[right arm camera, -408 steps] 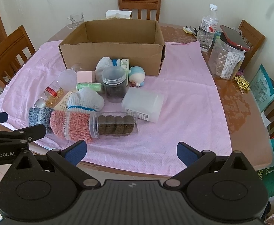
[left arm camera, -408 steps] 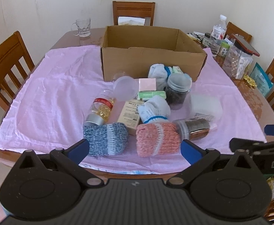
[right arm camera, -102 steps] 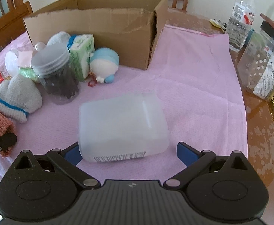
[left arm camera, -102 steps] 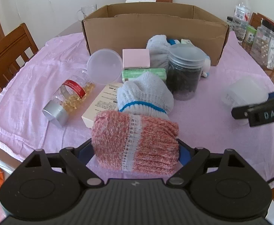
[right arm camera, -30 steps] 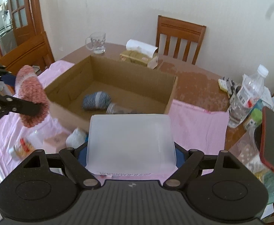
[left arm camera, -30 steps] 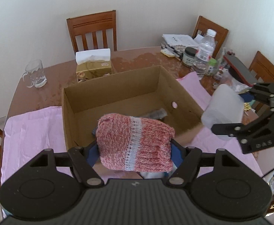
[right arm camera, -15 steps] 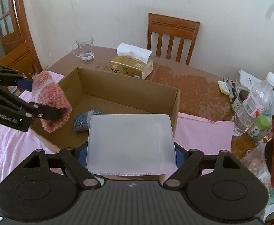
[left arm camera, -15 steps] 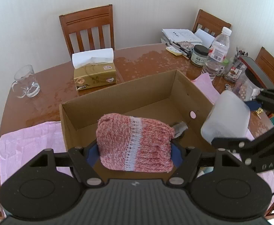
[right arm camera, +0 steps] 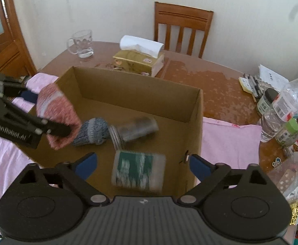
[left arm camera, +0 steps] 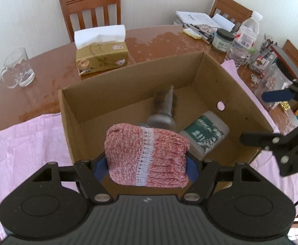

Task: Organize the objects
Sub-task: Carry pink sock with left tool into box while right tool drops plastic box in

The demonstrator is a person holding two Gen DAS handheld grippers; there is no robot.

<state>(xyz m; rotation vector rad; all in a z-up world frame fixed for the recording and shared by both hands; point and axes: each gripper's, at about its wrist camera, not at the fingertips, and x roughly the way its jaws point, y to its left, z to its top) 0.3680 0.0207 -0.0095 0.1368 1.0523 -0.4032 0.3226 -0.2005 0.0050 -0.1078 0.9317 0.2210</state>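
Over the cardboard box (left arm camera: 238,94), the left hand-held gripper (left arm camera: 146,164) pinches the pink knitted sock roll (left arm camera: 146,155), while the right hand-held gripper (right arm camera: 142,164) is spread wide, the translucent plastic container (right arm camera: 138,171) lying blurred inside the box.

From my left wrist view the pink knit sock (left arm camera: 146,157) clamped between my jaws covers both blue pads almost entirely and hides the box floor behind it, and just beyond it a jar (left arm camera: 163,112) is smeared by motion so I cannot read its shape or contents. From the right wrist view the plastic container (right arm camera: 138,171) between my spread jaws is blurred, its green label unreadable, and I cannot tell whether it touches the bottom of the cardboard box (right arm camera: 198,122). The small items (right arm camera: 285,126) at the right edge, past my right jaw, are cut off and too small to name.
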